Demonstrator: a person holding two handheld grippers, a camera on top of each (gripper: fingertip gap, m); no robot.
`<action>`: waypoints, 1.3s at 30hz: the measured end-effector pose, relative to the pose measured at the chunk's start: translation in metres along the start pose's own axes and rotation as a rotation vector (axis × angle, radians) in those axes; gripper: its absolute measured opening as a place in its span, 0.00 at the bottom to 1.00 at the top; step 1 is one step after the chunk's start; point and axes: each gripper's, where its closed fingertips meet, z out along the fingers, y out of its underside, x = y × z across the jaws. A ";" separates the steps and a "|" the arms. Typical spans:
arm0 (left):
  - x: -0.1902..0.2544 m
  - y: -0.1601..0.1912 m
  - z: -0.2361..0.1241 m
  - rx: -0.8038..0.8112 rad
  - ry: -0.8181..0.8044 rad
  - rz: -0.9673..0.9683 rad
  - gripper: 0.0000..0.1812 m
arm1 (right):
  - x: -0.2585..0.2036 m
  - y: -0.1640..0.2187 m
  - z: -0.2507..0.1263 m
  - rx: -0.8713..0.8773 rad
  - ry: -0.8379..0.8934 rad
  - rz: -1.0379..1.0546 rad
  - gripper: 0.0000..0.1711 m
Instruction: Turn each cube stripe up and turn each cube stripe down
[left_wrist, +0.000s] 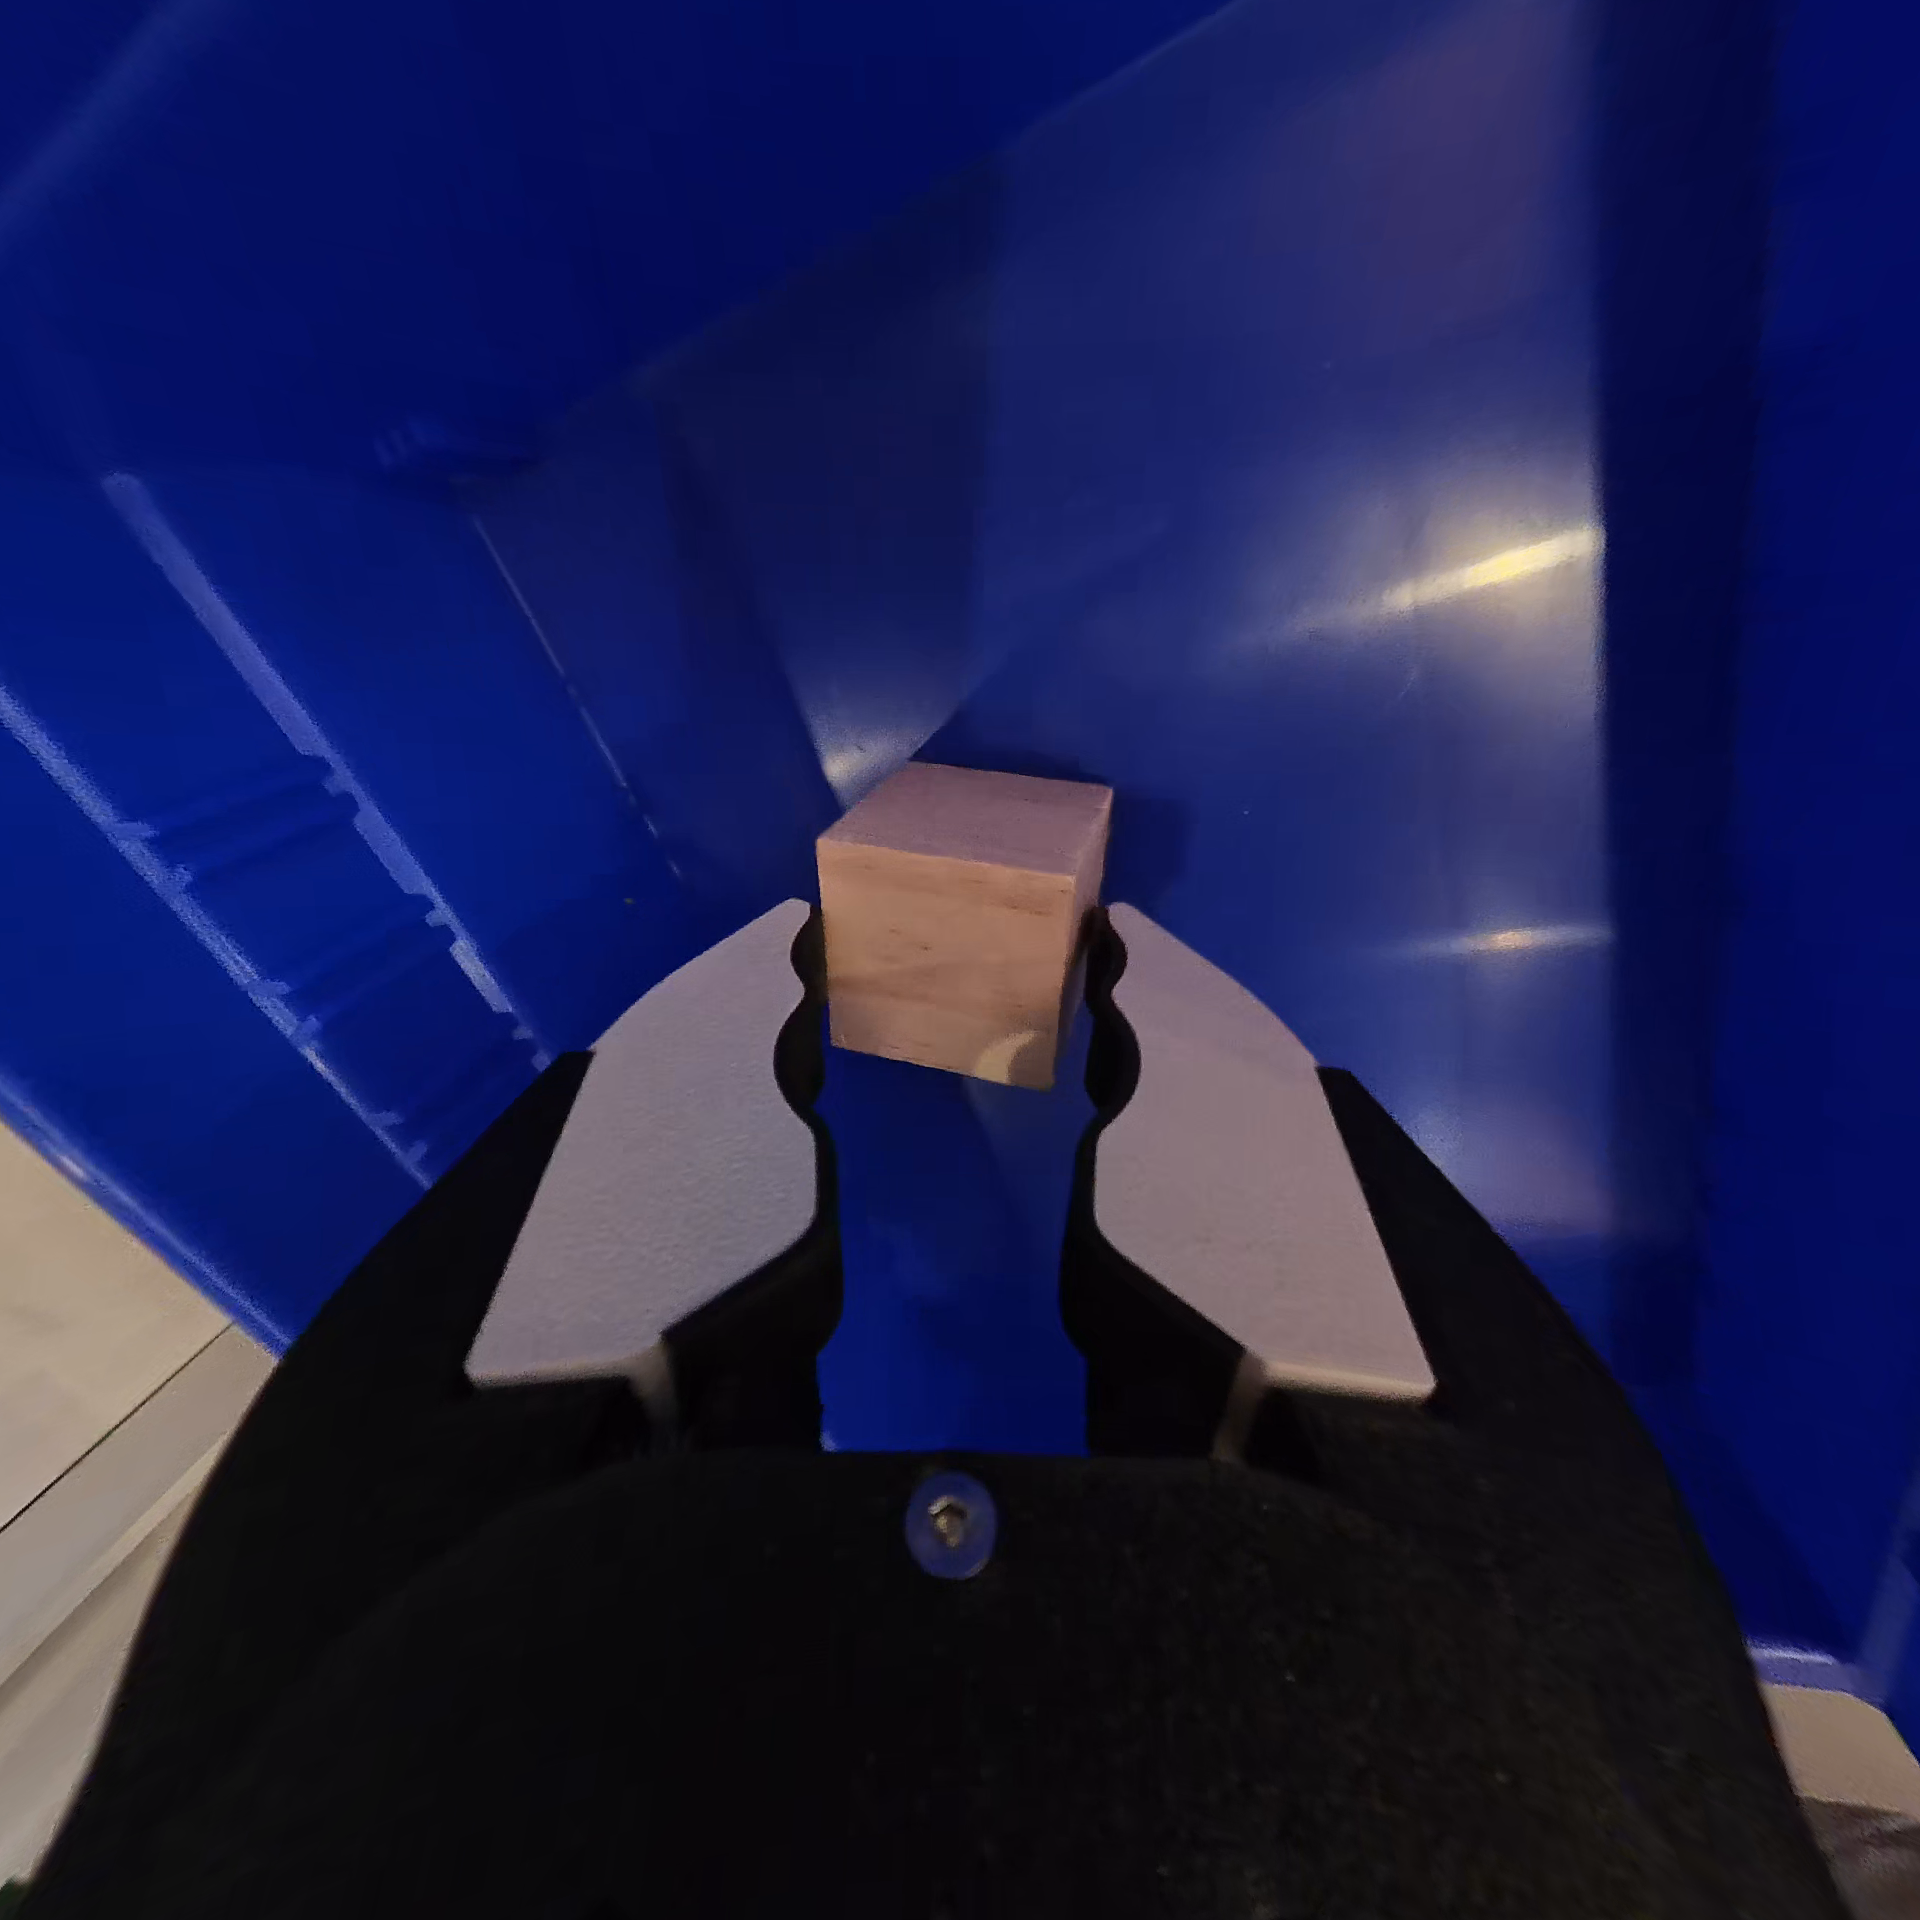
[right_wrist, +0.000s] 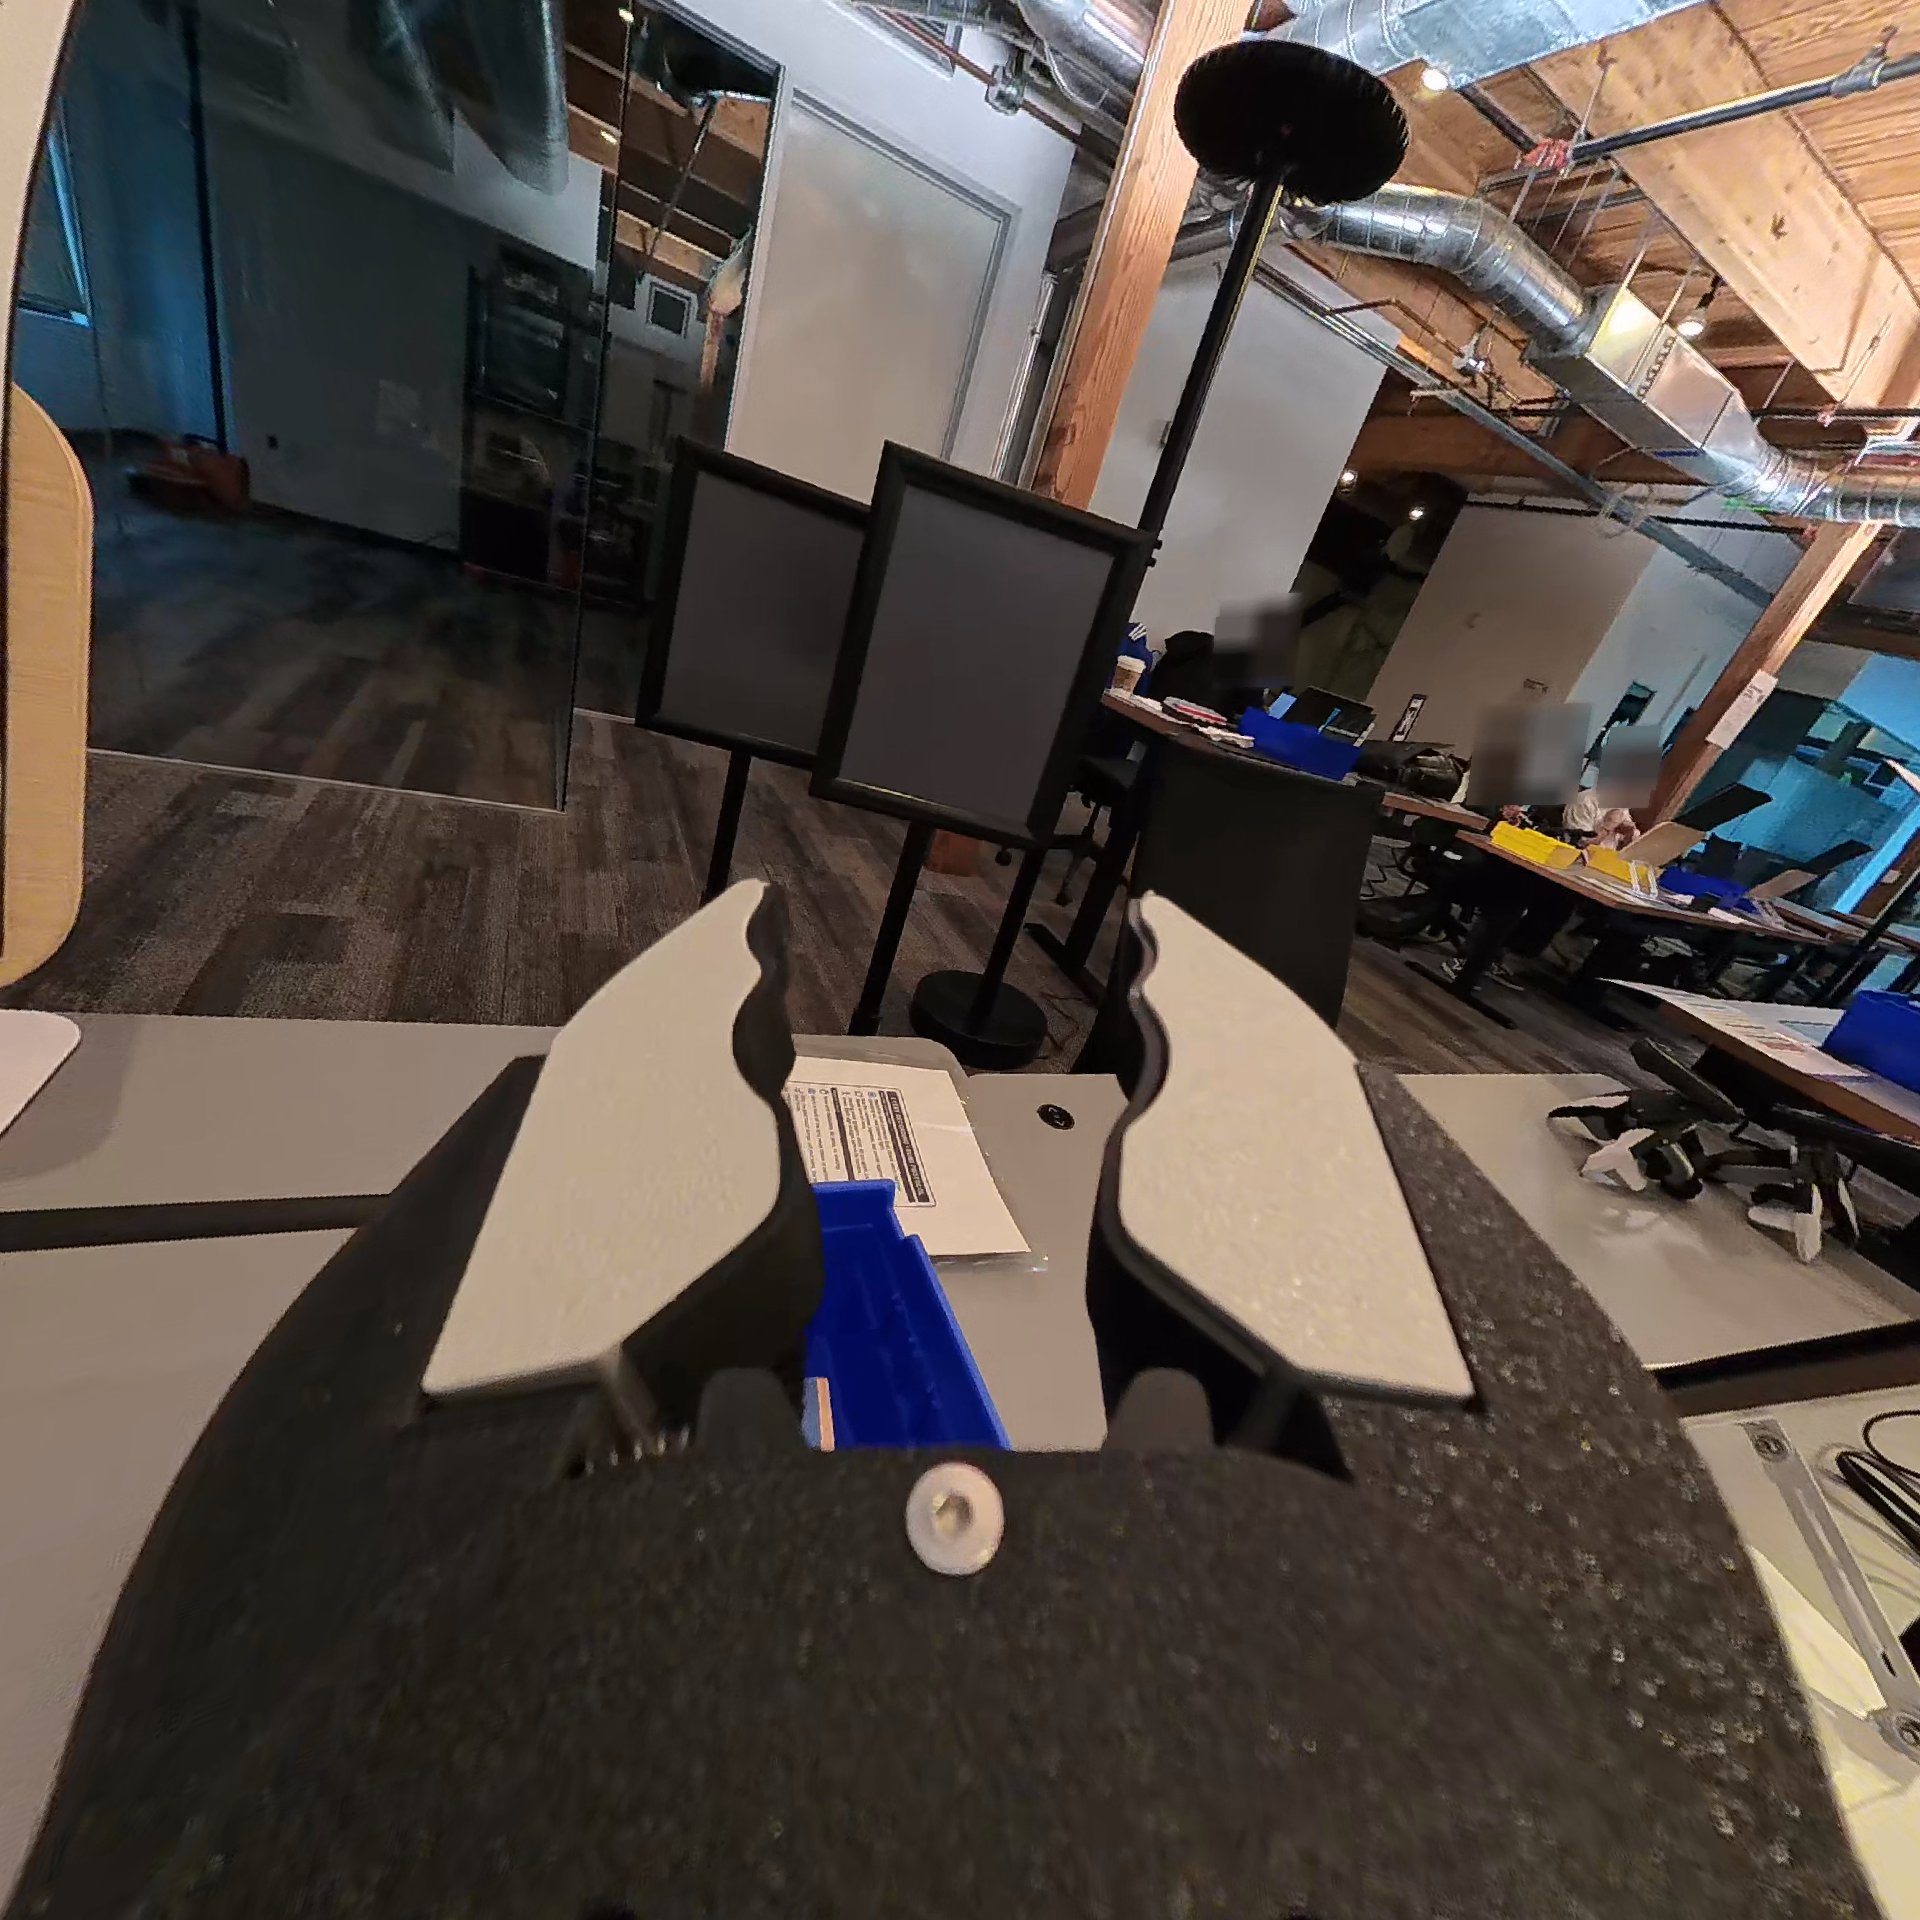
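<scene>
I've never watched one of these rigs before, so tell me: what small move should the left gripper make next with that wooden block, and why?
Probably lift the wooden block slightly and roll it over. The left gripper has its fingers against two opposite sides of it, inside the blue bin, and no stripe shows on the faces in view, so a turn should show the hidden faces. The right gripper hangs open and empty above the table.

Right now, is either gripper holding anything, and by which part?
The left gripper grips the wooden cube by its two opposite side faces, inside the blue bin. The right gripper is open and empty.
</scene>
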 end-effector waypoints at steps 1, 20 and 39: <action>0.000 0.000 0.000 -0.002 -0.004 0.005 0.27 | 0.001 0.001 0.000 -0.005 -0.001 0.003 0.35; 0.001 -0.003 0.001 -0.011 -0.035 0.003 0.27 | 0.101 0.002 -0.033 -0.007 0.157 0.172 0.34; 0.057 -0.044 -0.139 0.623 0.438 0.036 0.26 | 0.020 -0.035 -0.038 0.187 -0.584 0.493 0.25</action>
